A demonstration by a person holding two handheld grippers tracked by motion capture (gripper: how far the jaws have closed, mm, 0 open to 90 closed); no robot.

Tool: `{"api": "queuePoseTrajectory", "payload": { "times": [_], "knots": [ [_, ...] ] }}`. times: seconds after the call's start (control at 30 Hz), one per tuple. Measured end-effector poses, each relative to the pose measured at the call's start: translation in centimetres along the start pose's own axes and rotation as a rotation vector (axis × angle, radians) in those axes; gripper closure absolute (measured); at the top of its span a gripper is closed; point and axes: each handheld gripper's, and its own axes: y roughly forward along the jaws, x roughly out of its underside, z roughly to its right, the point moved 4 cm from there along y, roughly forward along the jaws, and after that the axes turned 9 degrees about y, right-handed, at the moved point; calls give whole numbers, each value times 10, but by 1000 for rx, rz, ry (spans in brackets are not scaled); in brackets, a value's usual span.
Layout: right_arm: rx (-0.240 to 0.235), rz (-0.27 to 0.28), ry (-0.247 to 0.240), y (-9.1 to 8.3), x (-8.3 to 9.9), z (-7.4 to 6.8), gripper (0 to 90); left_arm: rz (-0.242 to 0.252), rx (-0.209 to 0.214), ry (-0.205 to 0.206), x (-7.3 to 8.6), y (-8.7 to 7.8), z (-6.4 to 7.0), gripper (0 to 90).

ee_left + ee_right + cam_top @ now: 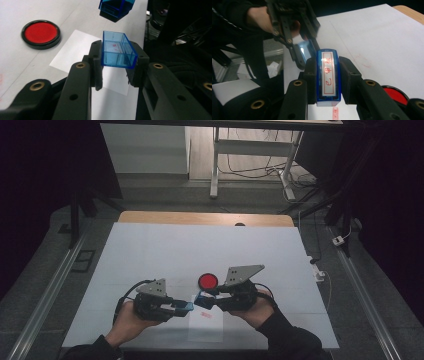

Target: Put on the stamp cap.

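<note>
My left gripper (117, 48) is shut on a clear blue open-topped stamp cap (117, 56), held just above the table. My right gripper (328, 65) is shut on the blue stamp (328, 77), whose white face with red characters points at the camera. In the high view the left gripper (183, 307) and the right gripper (205, 300) meet tip to tip over a white paper sheet (206, 330) near the front edge. The stamp (113, 8) hangs a short way beyond the cap's open side. A round red ink pad (208, 281) in a black rim lies just behind them.
The paper carries a red stamped mark (206, 315). The white table cover (150, 255) stretches back to a wooden edge (205, 218). Beyond the table stand a desk frame (215, 165) and floor cables (300, 180). Faint red smudges (362, 61) mark the cover.
</note>
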Motion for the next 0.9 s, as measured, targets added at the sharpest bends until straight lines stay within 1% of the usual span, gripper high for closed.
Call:
{"api": "queuePoseTrajectory", "payload": {
  "times": [0.2, 0.43, 0.6, 0.73, 0.9],
  "knots": [
    [-34, 11, -22, 1, -2, -6, 699, 13, 55, 26, -4, 8, 0, 679],
    [-66, 17, -51, 3, -4, -13, 699, 21, 110, 49, -7, 15, 1, 679],
    [-84, 11, -67, 5, -4, -17, 700, 33, 134, 55, -8, 17, 2, 680],
    [-96, 16, -67, 7, -4, -19, 700, 35, 151, 63, -8, 18, 2, 680],
    [-109, 15, -76, 8, -4, -21, 700, 36, 164, 84, -7, 19, 3, 681]
  ]
}}
